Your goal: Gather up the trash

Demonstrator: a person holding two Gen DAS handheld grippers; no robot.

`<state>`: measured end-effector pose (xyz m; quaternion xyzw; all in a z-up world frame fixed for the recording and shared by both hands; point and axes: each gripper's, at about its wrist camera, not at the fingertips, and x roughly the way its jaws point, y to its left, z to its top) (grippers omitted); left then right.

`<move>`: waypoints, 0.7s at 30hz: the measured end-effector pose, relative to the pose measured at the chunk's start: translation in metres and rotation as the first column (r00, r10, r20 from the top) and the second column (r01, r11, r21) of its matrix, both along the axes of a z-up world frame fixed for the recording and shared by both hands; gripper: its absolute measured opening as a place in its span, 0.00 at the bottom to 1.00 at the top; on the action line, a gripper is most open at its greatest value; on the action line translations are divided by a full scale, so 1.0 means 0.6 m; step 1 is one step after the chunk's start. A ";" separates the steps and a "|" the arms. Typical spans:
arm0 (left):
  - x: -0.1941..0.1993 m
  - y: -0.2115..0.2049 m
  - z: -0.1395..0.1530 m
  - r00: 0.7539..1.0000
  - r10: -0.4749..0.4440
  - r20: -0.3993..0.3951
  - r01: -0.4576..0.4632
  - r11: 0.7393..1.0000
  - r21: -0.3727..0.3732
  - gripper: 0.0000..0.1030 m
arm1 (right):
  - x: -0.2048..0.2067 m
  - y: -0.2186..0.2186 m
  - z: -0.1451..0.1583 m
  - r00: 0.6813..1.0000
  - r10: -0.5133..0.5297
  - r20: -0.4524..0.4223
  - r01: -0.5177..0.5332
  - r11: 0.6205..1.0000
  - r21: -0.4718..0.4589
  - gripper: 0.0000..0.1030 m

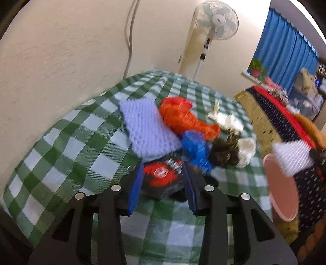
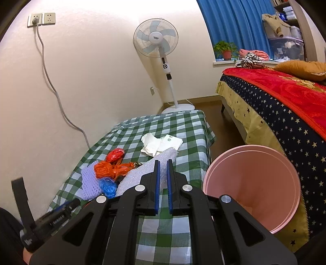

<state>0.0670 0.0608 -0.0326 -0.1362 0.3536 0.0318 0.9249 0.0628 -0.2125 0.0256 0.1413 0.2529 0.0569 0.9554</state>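
Two wrist views show a table under a green and white checked cloth [image 2: 179, 130] set against a cream wall, with litter heaped on it. In the left wrist view, which is blurred, the left gripper [image 1: 163, 181] has its blue-padded jaws parted on either side of a black and red wrapper [image 1: 162, 176]; the pads do not appear to press on it, and its white lettering is too smeared to read. Just beyond it lie a lilac foam net [image 1: 145, 126], a crumpled orange plastic bag [image 1: 183, 117], a blue plastic scrap [image 1: 196, 148], a dark crumpled wrapper [image 1: 223, 151] and white tissue [image 1: 226, 120]. In the right wrist view, the right gripper [image 2: 163, 179] has its jaws nearly together, clamping a sheet of clear bubble wrap [image 2: 142, 173] that trails from the table. A pink bin [image 2: 252, 183] stands just beside the table's right edge, between it and a bed with a star-printed cover [image 2: 285, 126]. A white napkin [image 2: 163, 143] carries a small green logo, unreadable. A white pedestal fan [image 2: 155, 38] stands in the corner; its hub label is too small to read. A grey cable runs down from a wall socket [image 2: 41, 19].
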 end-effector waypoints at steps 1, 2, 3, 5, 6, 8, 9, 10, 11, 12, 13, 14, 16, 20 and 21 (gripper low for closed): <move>-0.001 -0.003 -0.002 1.000 -0.002 -0.012 0.002 1.000 0.011 0.38 | 0.000 -0.003 -0.001 1.000 0.000 -0.002 0.000 1.000 0.005 0.07; -0.003 -0.005 -0.004 1.000 -0.001 -0.026 0.002 1.000 0.024 0.38 | 0.002 -0.004 -0.002 1.000 0.001 -0.004 0.000 1.000 0.011 0.07; -0.007 -0.008 -0.007 0.999 0.001 -0.042 0.000 0.999 0.041 0.38 | 0.002 -0.004 -0.002 1.000 0.001 -0.005 -0.001 1.000 0.013 0.07; -0.012 -0.012 -0.012 0.998 0.003 -0.063 0.001 0.997 0.072 0.38 | 0.003 -0.004 -0.002 1.000 0.002 -0.006 -0.002 1.000 0.017 0.07; -0.013 -0.013 -0.016 0.997 0.002 -0.074 0.005 0.996 0.088 0.41 | 0.004 -0.003 -0.001 1.000 0.005 -0.005 -0.005 1.000 0.018 0.07; -0.016 -0.019 -0.021 0.996 0.003 -0.093 0.009 0.992 0.127 0.45 | 0.005 0.000 -0.001 1.000 0.009 -0.004 -0.009 1.000 0.017 0.07; -0.017 -0.023 -0.024 0.995 0.003 -0.102 0.012 0.989 0.148 0.47 | 0.005 0.001 -0.002 1.000 0.010 -0.004 -0.010 1.000 0.016 0.07; -0.016 -0.024 -0.026 0.994 0.003 -0.108 0.014 0.988 0.157 0.48 | 0.006 0.002 -0.003 1.000 0.012 -0.006 -0.012 1.000 0.015 0.07; -0.015 -0.026 -0.029 0.993 0.003 -0.118 0.018 0.985 0.171 0.49 | 0.006 0.004 -0.003 1.000 0.013 -0.007 -0.013 1.000 0.015 0.07; -0.014 -0.027 -0.031 0.992 0.001 -0.126 0.022 0.984 0.179 0.52 | 0.008 0.004 -0.005 1.000 0.015 -0.010 -0.015 1.000 0.014 0.07; -0.014 -0.028 -0.032 0.991 0.001 -0.131 0.024 0.982 0.185 0.52 | 0.009 0.004 -0.007 1.000 0.016 -0.013 -0.016 1.000 0.013 0.07; -0.013 -0.029 -0.034 0.991 0.003 -0.134 0.023 0.981 0.194 0.52 | 0.011 0.004 -0.008 1.000 0.016 -0.015 -0.016 1.000 0.012 0.07; -0.007 -0.034 -0.036 0.990 0.006 -0.138 0.025 0.974 0.223 0.54 | 0.013 0.003 -0.010 1.000 0.015 -0.018 -0.015 1.000 0.013 0.07; 0.010 -0.038 -0.040 0.990 0.020 -0.143 0.020 0.963 0.270 0.57 | 0.017 0.003 -0.013 1.000 0.014 -0.023 -0.014 1.000 0.008 0.07; 0.015 -0.039 -0.042 0.989 0.022 -0.149 0.020 0.962 0.273 0.57 | 0.018 0.002 -0.015 1.000 0.013 -0.026 -0.013 1.000 0.007 0.07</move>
